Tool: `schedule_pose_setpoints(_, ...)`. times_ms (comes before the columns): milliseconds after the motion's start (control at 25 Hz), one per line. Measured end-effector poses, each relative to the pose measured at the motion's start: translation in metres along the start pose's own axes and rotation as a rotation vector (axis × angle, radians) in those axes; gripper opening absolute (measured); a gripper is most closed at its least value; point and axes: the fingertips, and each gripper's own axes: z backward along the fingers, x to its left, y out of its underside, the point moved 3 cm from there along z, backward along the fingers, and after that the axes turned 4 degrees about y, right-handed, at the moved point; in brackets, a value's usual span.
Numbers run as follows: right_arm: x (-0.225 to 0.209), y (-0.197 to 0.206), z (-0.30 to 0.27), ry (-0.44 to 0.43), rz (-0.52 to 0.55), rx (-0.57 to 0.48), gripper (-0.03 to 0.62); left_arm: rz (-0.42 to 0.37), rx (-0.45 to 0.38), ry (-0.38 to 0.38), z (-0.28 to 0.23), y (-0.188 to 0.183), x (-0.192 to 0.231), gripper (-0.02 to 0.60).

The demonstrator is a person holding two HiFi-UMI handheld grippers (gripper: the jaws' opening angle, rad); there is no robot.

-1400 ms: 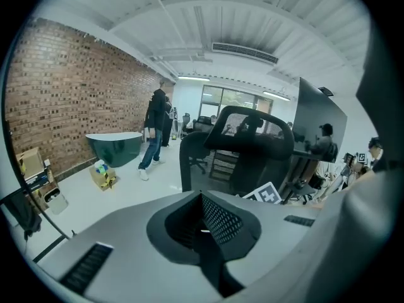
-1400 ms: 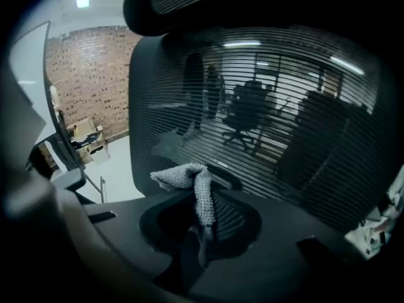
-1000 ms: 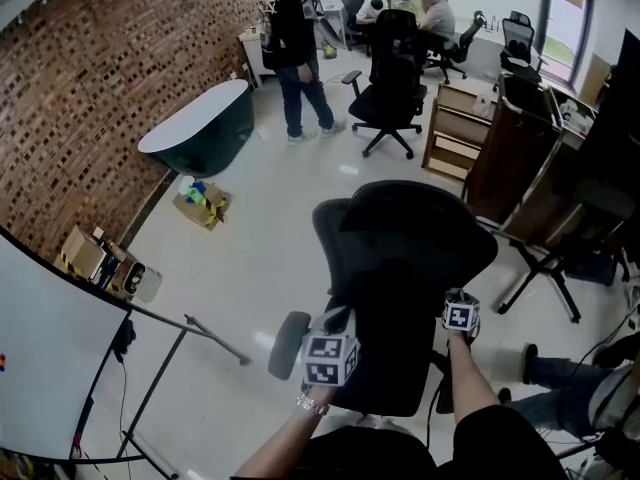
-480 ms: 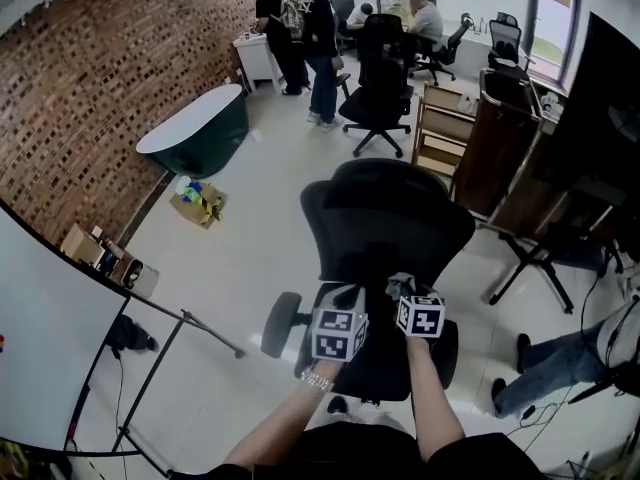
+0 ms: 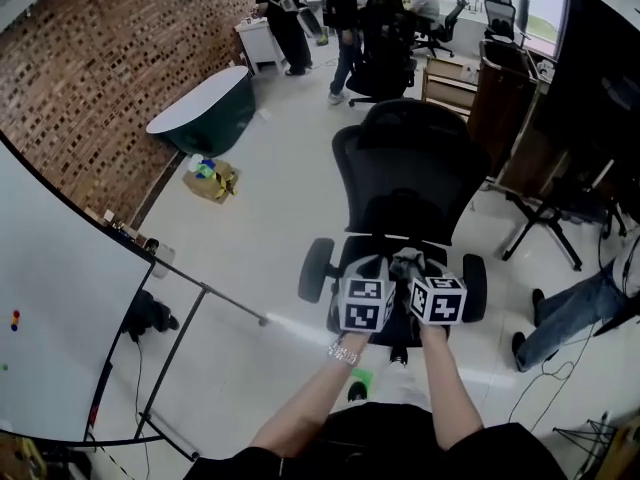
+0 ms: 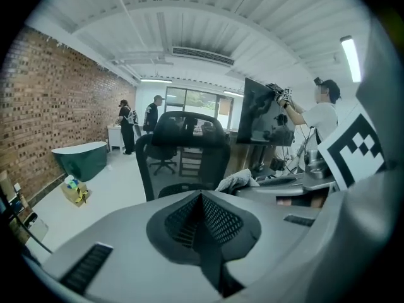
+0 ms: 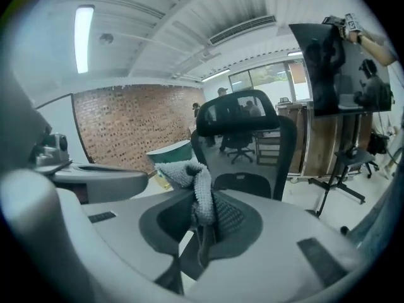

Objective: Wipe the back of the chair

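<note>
Fingers of my right gripper [image 7: 202,233] are shut on a grey cloth [image 7: 191,180]. Thin bite only, most of the cloth is bunched loose above the tips. Left gripper [image 6: 202,201] has its fingers pressed together with nothing between them. Both grippers sit side by side, near touching, low behind the chair, about level with the armrest [image 5: 317,268]. Cloth is not on any surface yet.

Chair back [image 5: 410,168] is ahead and above, dark mesh in a frame with the headrest [image 5: 405,118] on top, apart from the cloth. I judge the wipe not started.

Risks:
- Small bite on the cloth, so dragging it over mesh could snag it or pull it out of my fingers.
- Loose bunch may fold under, so bare fingertips scrape the mesh instead.
- Looks like a swivel office chair, base hidden under my grippers. A push on the back could turn or roll it away, so contact goes light and patchy. Left gripper is free but braces nothing now.
- Grippers are so close that lifting the right could knock the left's marker cube [image 5: 364,305].
</note>
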Motion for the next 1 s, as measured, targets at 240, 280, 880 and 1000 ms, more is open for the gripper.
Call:
schedule_pose_setpoints(240,0.029,0.02,0.044,-0.011,0.047,0.006,0.05,0.018,0.018,0.038,0.035,0.022,-0.021,0.003)
schedule_pose_setpoints(280,0.029,0.018,0.049,-0.008,0.058,0.0,0.051,0.016,0.015,0.041,0.037,0.023,-0.025,0.003)
schedule_pose_setpoints(880,0.017,-0.011,0.082,-0.064,0.077,-0.069,0.051,-0.016,-0.038,0.015,0.035,-0.004,-0.061,0.003)
schedule_pose_setpoints(1000,0.019,-0.012,0.084,-0.072,0.082,-0.07,0.051,-0.019,-0.042,0.01,0.036,-0.007,-0.061,0.003)
